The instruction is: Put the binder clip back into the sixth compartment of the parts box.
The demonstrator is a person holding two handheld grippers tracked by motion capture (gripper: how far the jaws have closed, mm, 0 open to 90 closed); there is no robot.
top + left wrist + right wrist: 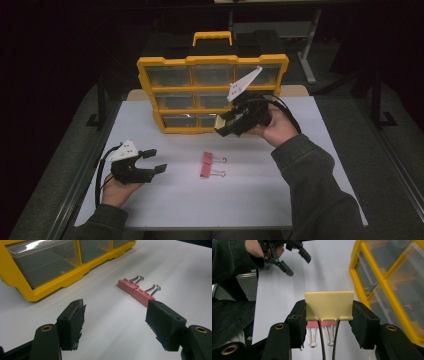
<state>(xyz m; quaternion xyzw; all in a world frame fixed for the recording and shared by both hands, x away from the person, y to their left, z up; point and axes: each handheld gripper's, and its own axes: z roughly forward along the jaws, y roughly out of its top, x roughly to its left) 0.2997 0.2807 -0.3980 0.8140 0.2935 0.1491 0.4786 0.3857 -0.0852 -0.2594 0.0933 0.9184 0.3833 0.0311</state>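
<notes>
Right gripper (328, 322): your jaws are clamped on the yellow binder clip (329, 305), one pad on each end of its folded body; in the high view you hold it raised in front of the organiser's lower right drawers.

Yellow binder clip, lie: its long axis runs straight across from pad to pad. The closed spine faces away from the camera and the two wire handles (328, 340) trail back between the jaws toward your hand.

Left gripper (150, 161): your jaws stand well apart with nothing between them, resting low at the near left of the table (310, 165).

Pink binder clips (206, 165): two lie side by side, touching, on the white surface mid-table. Their wire loops point toward your right side.

Deciding relation: the yellow drawer organiser (212, 61) stands just beyond the held clip, its clear drawer fronts facing you. In the right gripper view it sits off to the right of the jaws, so the clip's spine does not point squarely at a drawer.

Nearer hand: your right is close to the drawers; your left sits nearer the pink clips, which lie ahead and to the right of its jaws.

Judgement: any placing into a drawer likely needs that drawer opened first; all appear shut, though I cannot tell for the ones behind your right hand.
</notes>
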